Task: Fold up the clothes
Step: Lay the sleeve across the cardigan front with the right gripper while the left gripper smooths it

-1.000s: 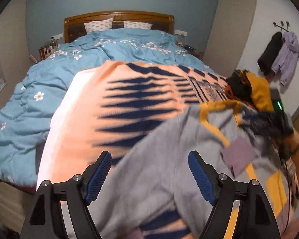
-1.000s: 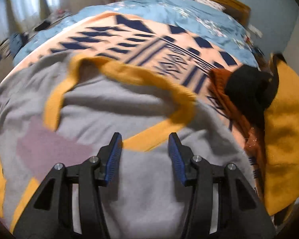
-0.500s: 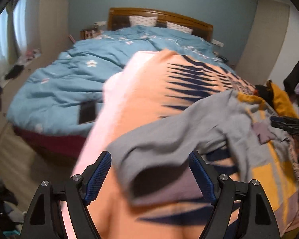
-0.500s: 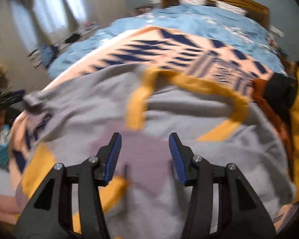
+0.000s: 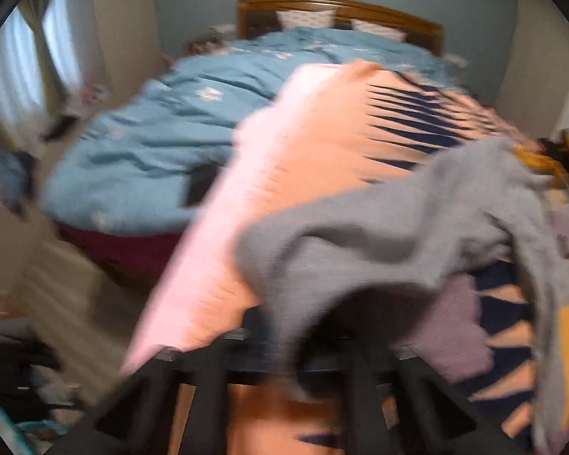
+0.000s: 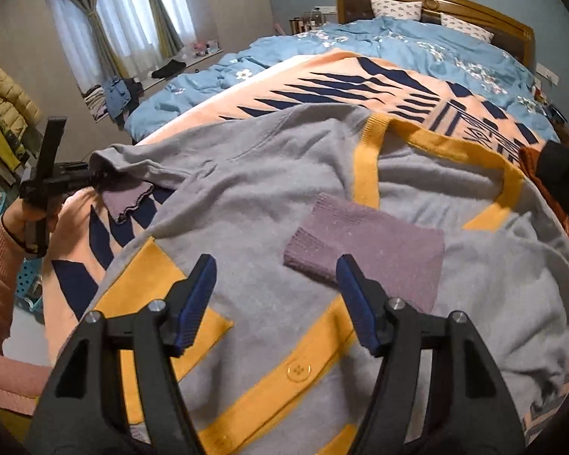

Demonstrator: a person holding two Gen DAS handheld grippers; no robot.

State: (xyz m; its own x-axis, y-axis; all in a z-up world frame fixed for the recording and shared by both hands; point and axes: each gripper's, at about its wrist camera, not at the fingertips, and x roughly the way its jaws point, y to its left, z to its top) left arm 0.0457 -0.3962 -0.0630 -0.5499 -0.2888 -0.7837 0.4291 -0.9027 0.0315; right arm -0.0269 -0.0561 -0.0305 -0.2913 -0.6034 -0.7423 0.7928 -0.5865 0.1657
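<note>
so the grey cardigan (image 6: pixel 269 197) with the yellow trim is spread out on the orange and navy blanket (image 6: pixel 337 76), which sits on top of the blue floral duvet (image 6: pixel 406 41) on the bed. it's lying front side up, yellow neckline toward the wooden headboard (image 6: pixel 436 0), one yellow button showing on the band near the bottom of the right wrist view. a purple cuff (image 6: pixel 364 242) is folded across the chest.

right tongs (image 6: pixel 277 303) are spread apart, hovering just above the cardigan's front with nothing between the blue pads, the purple cuff just past the tips.

left tongs (image 6: pixel 95 176) show up at the left edge of the right wrist view, held in the person's hand, pink sweater sleeve behind it. they're clamped on the end of the other sleeve, right by its purple ruffled cuff, and that sleeve is stretched out sideways off the body of the cardigan. the left wrist view is heavily blurred, with the grey sleeve (image 5: pixel 360 250) draped over the tips so you can't see the pads there.

dark and mustard clothes (image 6: pixel 561 167) are piled at the right edge of the bed.
</note>
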